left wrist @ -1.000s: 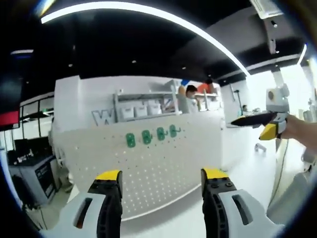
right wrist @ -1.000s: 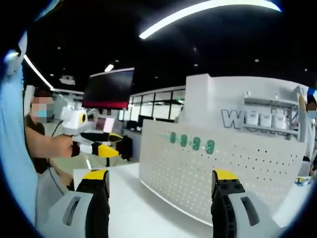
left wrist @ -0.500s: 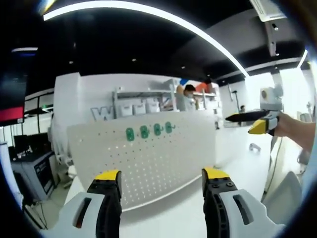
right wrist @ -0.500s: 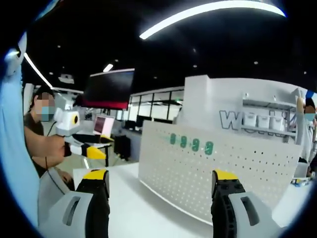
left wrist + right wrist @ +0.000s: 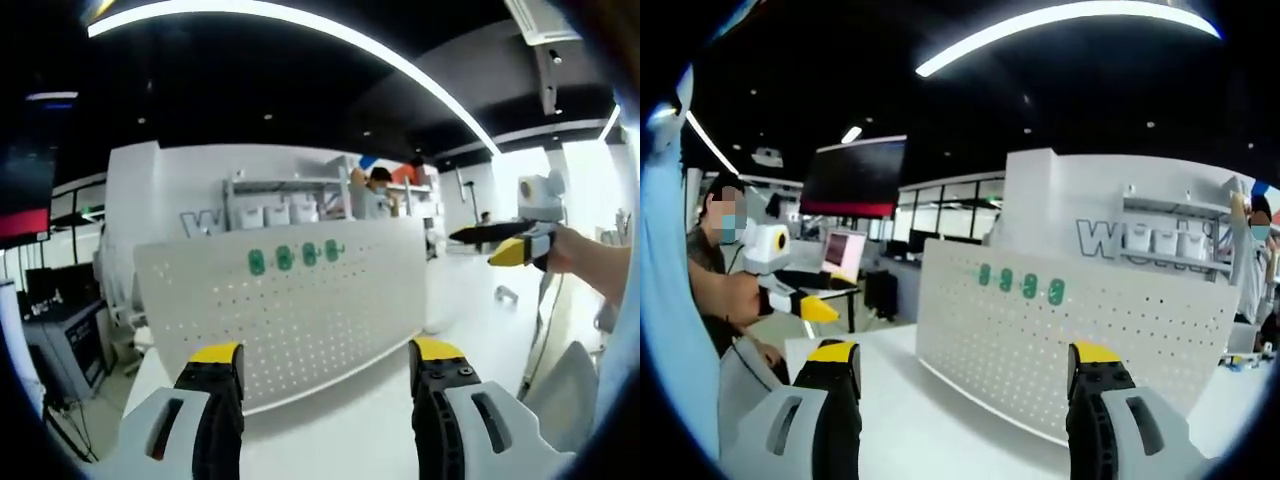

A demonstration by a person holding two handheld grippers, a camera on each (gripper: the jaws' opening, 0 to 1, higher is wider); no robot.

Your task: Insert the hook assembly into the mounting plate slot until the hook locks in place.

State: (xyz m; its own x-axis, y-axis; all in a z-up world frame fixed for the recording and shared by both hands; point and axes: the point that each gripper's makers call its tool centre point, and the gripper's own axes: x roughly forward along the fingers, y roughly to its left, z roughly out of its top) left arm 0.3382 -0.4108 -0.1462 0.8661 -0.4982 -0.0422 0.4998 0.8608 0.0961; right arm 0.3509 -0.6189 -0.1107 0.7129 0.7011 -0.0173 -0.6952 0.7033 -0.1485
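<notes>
- We see the white pegboard (image 5: 290,320) standing upright on the white table (image 5: 350,440), its long axis running side to side across the left gripper view, its perforated face turned toward us.
- Four green hook pieces (image 5: 294,257) sit in a short row near the board's top edge, side by side along that long axis; which way each hook points is too small for us to tell.
- In the right gripper view the same pegboard (image 5: 1060,345) runs away to the right, with the green hook pieces (image 5: 1020,283) again high on it.
- Our left gripper (image 5: 325,400) has its jaws wide apart with nothing between them, well short of the board.
- Our right gripper (image 5: 965,400) is likewise spread wide and holds nothing.
- Behind the board we see a white wall with grey lettering (image 5: 1120,240), a shelf of white bins (image 5: 275,212), a dark ceiling with long light strips (image 5: 300,30), and a dark wall screen (image 5: 855,180).
</notes>
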